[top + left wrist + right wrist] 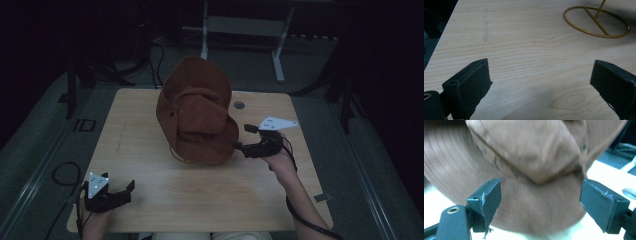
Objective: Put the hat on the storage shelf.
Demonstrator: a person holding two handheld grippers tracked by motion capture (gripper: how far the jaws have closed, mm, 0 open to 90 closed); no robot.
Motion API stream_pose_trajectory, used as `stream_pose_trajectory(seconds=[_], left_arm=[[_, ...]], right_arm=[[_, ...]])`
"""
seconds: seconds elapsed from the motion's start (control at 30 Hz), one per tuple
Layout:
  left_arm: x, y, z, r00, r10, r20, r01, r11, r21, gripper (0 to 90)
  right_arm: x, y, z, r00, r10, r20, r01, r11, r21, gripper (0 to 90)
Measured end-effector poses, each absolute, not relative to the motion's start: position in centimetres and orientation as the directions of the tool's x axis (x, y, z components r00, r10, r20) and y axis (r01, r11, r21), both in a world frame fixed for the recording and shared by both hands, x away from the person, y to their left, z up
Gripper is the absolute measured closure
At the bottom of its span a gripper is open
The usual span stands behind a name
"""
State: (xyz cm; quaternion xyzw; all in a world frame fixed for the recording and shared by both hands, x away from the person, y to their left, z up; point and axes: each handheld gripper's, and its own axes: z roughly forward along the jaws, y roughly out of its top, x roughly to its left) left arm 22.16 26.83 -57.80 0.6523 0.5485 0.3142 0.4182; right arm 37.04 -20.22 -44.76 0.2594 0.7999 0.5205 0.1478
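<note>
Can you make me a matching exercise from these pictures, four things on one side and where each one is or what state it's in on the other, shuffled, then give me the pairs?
Things:
1. brown hat
2. left gripper
3. right gripper
4. gold wire stand

Places or states:
A. open, jaws at the hat's brim
B. ring base resting on the wooden table
C. open over bare wood near the table's front left corner
D. perched above the middle of the table

Pairs: 1-D, 2-C, 3-A, 4-B
</note>
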Motion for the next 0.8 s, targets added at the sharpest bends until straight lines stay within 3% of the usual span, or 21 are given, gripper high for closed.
stream_pose_trajectory(seconds=[0.43,0.8], left_arm=[[22.2,26.9,-58.0,0.215,0.975,-0.051,0.452,-0.054,0.89,3.3],[22.2,26.8,-58.0,0.217,0.975,-0.051,0.458,-0.056,0.887,3.3]], right_arm=[[35.7,-23.4,-51.0,-0.798,0.597,0.077,0.348,0.353,0.868,17.4],[34.0,-25.6,-54.1,-0.813,0.577,0.073,0.338,0.366,0.867,17.4]])
